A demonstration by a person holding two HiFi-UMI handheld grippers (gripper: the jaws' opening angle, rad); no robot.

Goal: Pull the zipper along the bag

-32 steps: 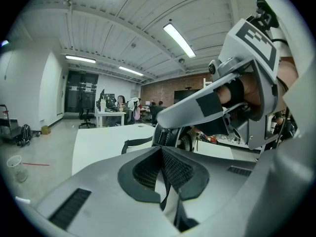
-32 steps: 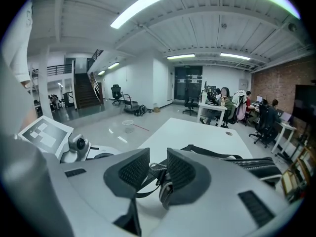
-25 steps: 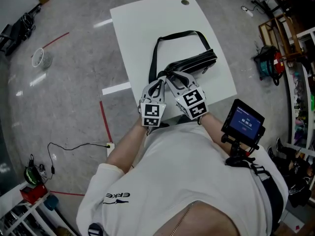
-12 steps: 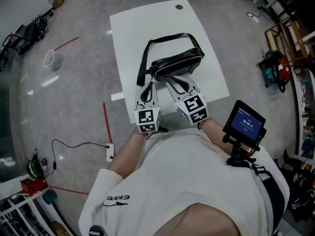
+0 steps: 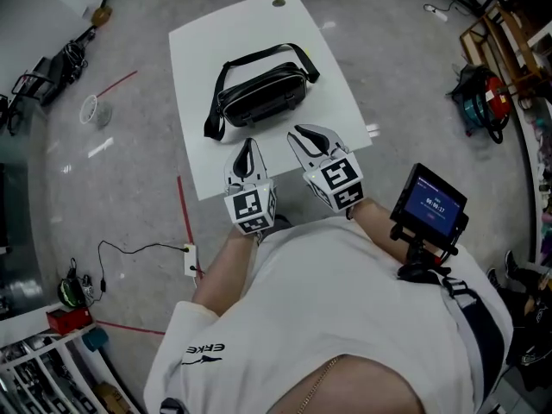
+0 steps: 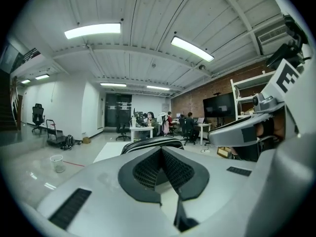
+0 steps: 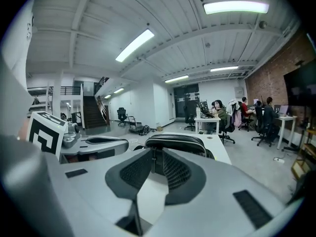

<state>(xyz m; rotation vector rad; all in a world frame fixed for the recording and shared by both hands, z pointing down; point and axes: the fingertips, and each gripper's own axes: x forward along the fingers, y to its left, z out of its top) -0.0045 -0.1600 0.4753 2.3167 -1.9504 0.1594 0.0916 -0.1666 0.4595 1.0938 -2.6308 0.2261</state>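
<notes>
L gripper shut & empty, R gripper half-open, empty, just closing: black waist bag is best steadied by one, zipper pull pinched by other.

A polished grey floor carries red tape lines beside a white table. Overhead, long light strips run along a ribbed white ceiling — the light is bright and even. A brick wall holds a dark screen. Farther off stand white walls, a staircase and desks with seated people.
</notes>
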